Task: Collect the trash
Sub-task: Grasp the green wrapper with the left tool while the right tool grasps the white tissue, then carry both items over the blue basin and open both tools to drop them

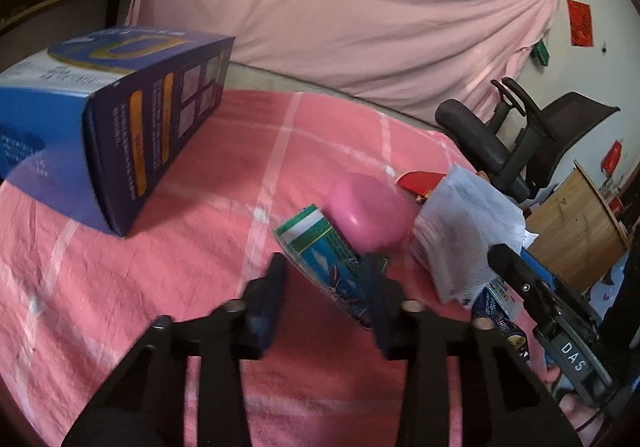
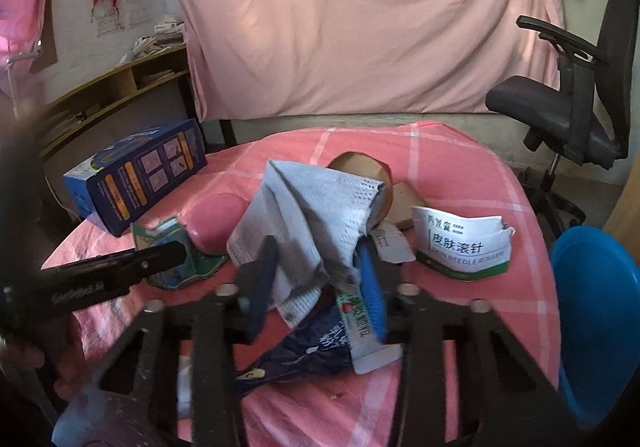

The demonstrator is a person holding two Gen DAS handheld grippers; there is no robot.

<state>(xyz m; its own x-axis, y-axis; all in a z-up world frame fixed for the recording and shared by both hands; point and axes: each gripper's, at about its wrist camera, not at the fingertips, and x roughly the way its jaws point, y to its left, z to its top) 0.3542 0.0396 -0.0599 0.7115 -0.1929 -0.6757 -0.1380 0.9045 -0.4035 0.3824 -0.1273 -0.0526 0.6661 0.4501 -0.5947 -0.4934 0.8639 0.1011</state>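
On the pink checked tablecloth (image 1: pixel 200 187) lies a crushed green and blue carton (image 1: pixel 320 247). My left gripper (image 1: pixel 328 261) is shut on it, the carton slanting between the two fingers. A pink oval case (image 1: pixel 368 211) sits just beyond the carton. In the right wrist view my right gripper (image 2: pixel 316 251) is shut on a crumpled white paper towel (image 2: pixel 304 203) that stands up between its fingers. Under it lie a dark blue wrapper (image 2: pixel 312 347) and a flattened tube (image 2: pixel 360 327). A torn white and green packet (image 2: pixel 464 247) lies to the right.
A blue cardboard box (image 2: pixel 136 175) stands at the table's left. A brown tape roll (image 2: pixel 360 167) lies behind the towel. A blue bin (image 2: pixel 600 319) sits off the table's right edge, with a black office chair (image 2: pixel 568 103) behind it. Pink sheet hangs at the back.
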